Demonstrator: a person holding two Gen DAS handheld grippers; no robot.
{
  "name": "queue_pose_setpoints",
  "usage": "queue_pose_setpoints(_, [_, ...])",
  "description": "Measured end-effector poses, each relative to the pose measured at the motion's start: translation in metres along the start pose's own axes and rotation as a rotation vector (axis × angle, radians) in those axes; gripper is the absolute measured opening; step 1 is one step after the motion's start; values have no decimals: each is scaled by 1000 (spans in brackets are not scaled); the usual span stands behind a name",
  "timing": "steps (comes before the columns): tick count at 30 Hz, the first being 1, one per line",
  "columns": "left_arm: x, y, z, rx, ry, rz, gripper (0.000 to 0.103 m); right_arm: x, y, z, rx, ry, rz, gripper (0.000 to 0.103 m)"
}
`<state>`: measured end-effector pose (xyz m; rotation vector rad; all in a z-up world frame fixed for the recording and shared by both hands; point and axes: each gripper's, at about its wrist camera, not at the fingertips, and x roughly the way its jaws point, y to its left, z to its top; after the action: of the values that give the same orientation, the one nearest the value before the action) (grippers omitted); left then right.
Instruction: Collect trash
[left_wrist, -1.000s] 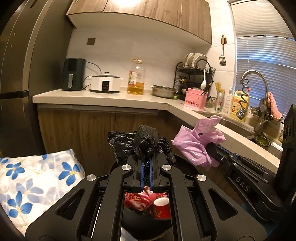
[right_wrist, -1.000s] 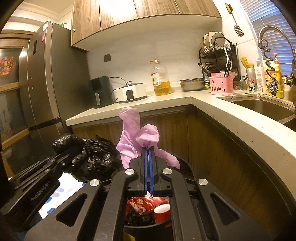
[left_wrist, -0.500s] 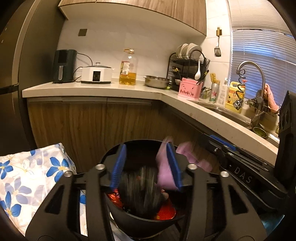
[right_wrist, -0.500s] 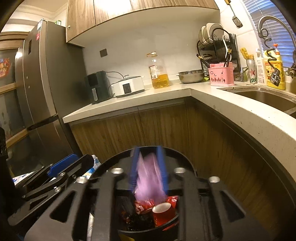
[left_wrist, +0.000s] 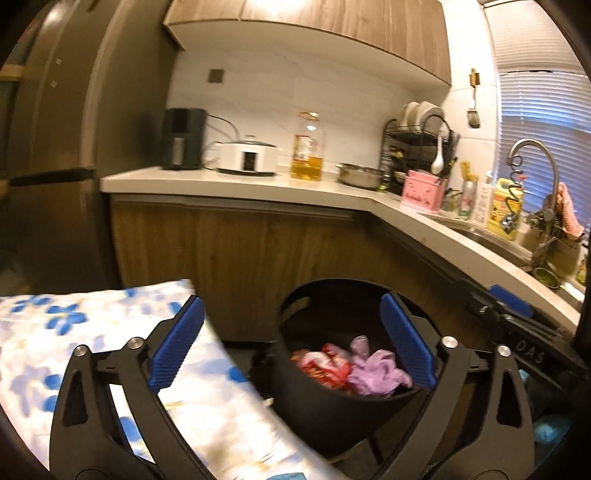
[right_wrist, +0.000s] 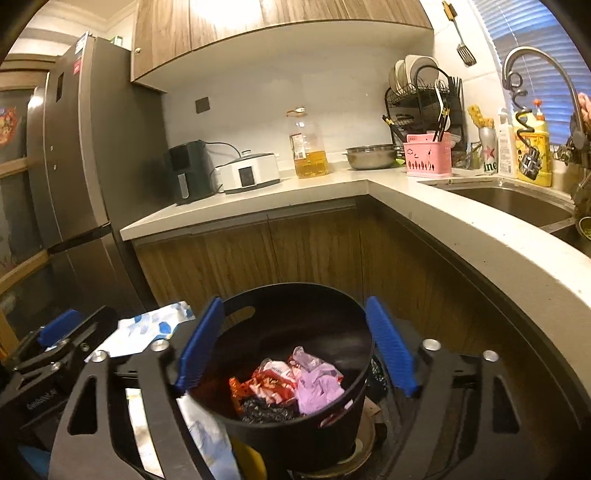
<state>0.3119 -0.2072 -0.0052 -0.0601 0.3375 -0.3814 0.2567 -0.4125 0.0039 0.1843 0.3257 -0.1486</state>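
A black trash bin (right_wrist: 332, 295) stands on the floor by the wooden cabinets; it also shows in the left wrist view (left_wrist: 314, 299). Inside lie a crumpled purple glove (right_wrist: 317, 389), red wrappers (right_wrist: 269, 380) and a black plastic bag (right_wrist: 266, 410). The glove (left_wrist: 376, 369) and wrappers (left_wrist: 321, 365) show in the left wrist view too. My right gripper (right_wrist: 295, 350) is open and empty above the bin. My left gripper (left_wrist: 291, 343) is open and empty, above the bin's left side.
A white cloth with blue flowers (left_wrist: 92, 332) lies left of the bin. The L-shaped counter (right_wrist: 461, 221) carries an air fryer (right_wrist: 188, 171), a cooker (right_wrist: 247, 177), an oil bottle (right_wrist: 308, 147), a bowl and a sink (right_wrist: 517, 203). A fridge (right_wrist: 74, 166) stands at the left.
Both grippers opened; the black bag and the purple glove dropped into the bin. The jaws have spread wider, and the left gripper has shifted to the left.
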Motion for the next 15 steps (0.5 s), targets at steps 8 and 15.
queue_pose_setpoints(8, [-77,25,-16,-18,14,117,97,-56,30,-12,-51,17,37,89])
queue_pose_setpoints(15, [-137,39,-37,-23,54,188,97,-114,51,-35,-79,38,21,92])
